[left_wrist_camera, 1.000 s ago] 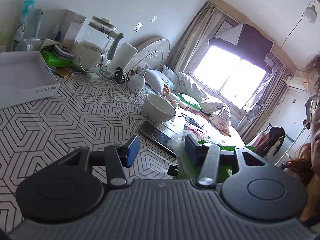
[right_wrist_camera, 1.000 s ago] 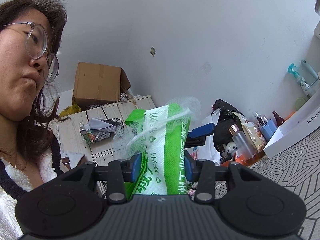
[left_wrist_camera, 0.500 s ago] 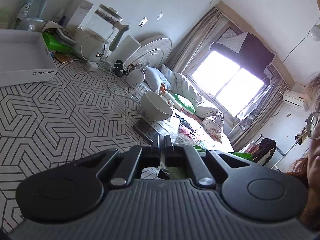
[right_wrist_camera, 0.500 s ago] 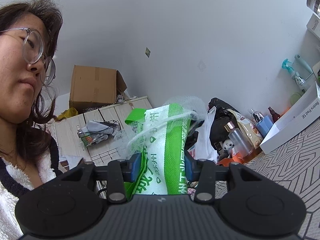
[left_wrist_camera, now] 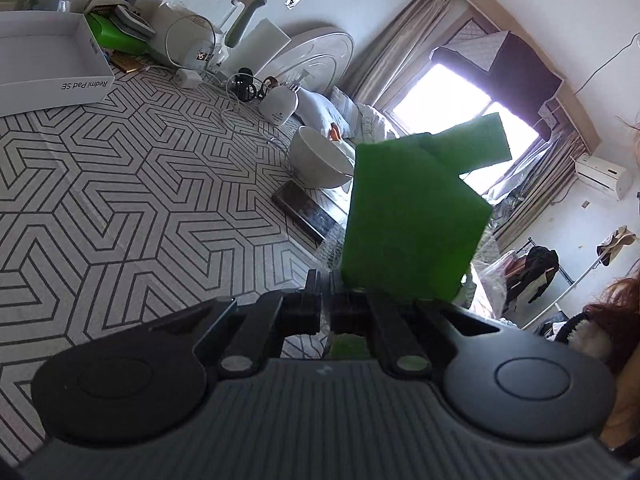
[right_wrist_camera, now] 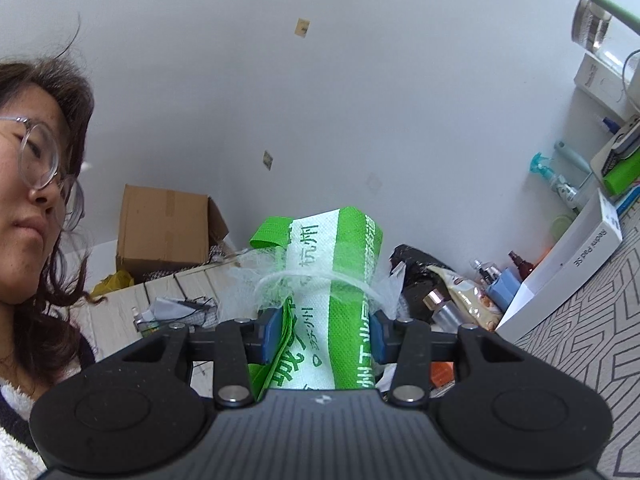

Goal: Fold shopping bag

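Note:
The folded green and white shopping bag (right_wrist_camera: 332,280) stands up between the pads of my right gripper (right_wrist_camera: 323,336), which is shut on it. A thin white mesh net (right_wrist_camera: 276,280) is wrapped around its middle. In the left wrist view the bag (left_wrist_camera: 412,216) shows as a plain green block held above the table, just right of my left gripper (left_wrist_camera: 326,308). The left jaws are closed together on a wisp of the white mesh (left_wrist_camera: 332,248). I cannot tell how firm that hold is.
The table has a black and white geometric cloth (left_wrist_camera: 120,200). On it lie a white Redmi Pad box (left_wrist_camera: 44,64), a white bowl (left_wrist_camera: 320,160), a dark phone (left_wrist_camera: 304,210), a kettle (left_wrist_camera: 200,40) and cables. A cardboard box (right_wrist_camera: 164,232) and bottles (right_wrist_camera: 440,308) sit beyond the table.
My left gripper went from open to shut beside the bag. The bag has risen into the left wrist view. My right gripper keeps its hold and has tilted a little.

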Motion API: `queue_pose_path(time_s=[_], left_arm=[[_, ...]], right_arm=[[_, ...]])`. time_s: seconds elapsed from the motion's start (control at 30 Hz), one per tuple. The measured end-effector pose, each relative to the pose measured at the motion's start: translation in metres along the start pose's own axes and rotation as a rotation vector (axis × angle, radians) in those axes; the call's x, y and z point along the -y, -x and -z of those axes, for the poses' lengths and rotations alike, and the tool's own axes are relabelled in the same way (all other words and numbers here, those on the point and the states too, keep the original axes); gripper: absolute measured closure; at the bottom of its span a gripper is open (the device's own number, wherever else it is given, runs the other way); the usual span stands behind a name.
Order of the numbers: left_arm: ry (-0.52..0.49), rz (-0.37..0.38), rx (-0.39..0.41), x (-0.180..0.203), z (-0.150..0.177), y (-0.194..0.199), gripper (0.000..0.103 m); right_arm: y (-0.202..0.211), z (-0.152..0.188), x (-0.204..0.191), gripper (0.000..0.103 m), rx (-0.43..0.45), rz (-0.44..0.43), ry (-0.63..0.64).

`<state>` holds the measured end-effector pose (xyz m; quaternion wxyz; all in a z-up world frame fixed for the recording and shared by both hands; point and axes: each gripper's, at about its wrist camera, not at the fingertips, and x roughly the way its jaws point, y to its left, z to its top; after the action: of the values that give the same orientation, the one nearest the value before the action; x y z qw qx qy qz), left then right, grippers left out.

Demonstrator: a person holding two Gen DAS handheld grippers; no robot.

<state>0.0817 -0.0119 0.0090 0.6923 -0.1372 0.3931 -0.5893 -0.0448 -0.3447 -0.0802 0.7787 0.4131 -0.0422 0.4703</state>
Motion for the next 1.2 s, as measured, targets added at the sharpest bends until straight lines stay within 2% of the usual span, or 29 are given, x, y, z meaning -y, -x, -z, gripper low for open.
queue_pose_path(time_s=[0.13, 0.23, 0.37, 0.43, 0.47, 0.5, 0.6, 0.67, 0.7, 0.73, 0.77, 0.83, 0.93, 1.0, 1.07, 1.2], left_arm=[[0.029, -0.057, 0.048, -0.001, 0.003, 0.013, 0.1], [0.035, -0.129, 0.093, -0.003, 0.005, 0.024, 0.098], [-0.013, -0.296, 0.103, 0.003, 0.005, 0.032, 0.096], [-0.038, -0.344, 0.104, 0.006, 0.004, 0.033, 0.084], [-0.058, -0.361, 0.101, 0.009, 0.003, 0.032, 0.074], [-0.08, -0.368, 0.105, 0.012, 0.002, 0.032, 0.072], [-0.172, -0.453, 0.127, 0.026, 0.001, 0.029, 0.072], [-0.223, -0.596, 0.151, 0.034, 0.003, 0.023, 0.068], [-0.248, -0.674, 0.164, 0.038, 0.003, 0.02, 0.054], [-0.273, -0.753, 0.177, 0.042, 0.004, 0.017, 0.046], [-0.275, -0.79, 0.181, 0.042, 0.004, 0.014, 0.038], [-0.261, -0.831, 0.179, 0.04, 0.005, 0.007, 0.038], [-0.241, -0.893, 0.176, 0.037, 0.006, -0.003, 0.024], [-0.227, -0.934, 0.174, 0.034, 0.006, -0.009, 0.02], [-0.192, -0.931, 0.183, 0.033, 0.006, -0.008, 0.02], [-0.16, -0.925, 0.213, 0.033, 0.007, -0.007, 0.011]], right_arm=[[-0.003, -0.003, 0.008, 0.059, 0.026, 0.098, -0.018], [-0.007, -0.003, 0.014, 0.059, 0.032, 0.178, -0.038], [-0.02, -0.006, 0.017, 0.059, -0.017, 0.328, -0.03], [-0.026, -0.009, 0.018, 0.059, -0.037, 0.381, -0.039], [-0.03, -0.011, 0.017, 0.059, -0.045, 0.395, -0.042], [-0.034, -0.014, 0.016, 0.059, -0.051, 0.397, -0.036], [-0.045, -0.022, 0.008, 0.059, -0.07, 0.411, 0.044], [-0.051, -0.024, 0.003, 0.059, -0.081, 0.437, 0.115], [-0.053, -0.024, 0.003, 0.059, -0.085, 0.448, 0.12], [-0.055, -0.024, 0.002, 0.059, -0.089, 0.459, 0.125], [-0.056, -0.024, 0.003, 0.059, -0.095, 0.466, 0.123], [-0.056, -0.023, 0.005, 0.059, -0.107, 0.475, 0.105], [-0.059, -0.02, 0.001, 0.059, -0.138, 0.486, 0.111], [-0.063, -0.017, -0.006, 0.059, -0.164, 0.519, 0.137], [-0.066, -0.016, -0.01, 0.059, -0.187, 0.551, 0.165], [-0.072, -0.017, -0.016, 0.059, -0.234, 0.587, 0.205]])
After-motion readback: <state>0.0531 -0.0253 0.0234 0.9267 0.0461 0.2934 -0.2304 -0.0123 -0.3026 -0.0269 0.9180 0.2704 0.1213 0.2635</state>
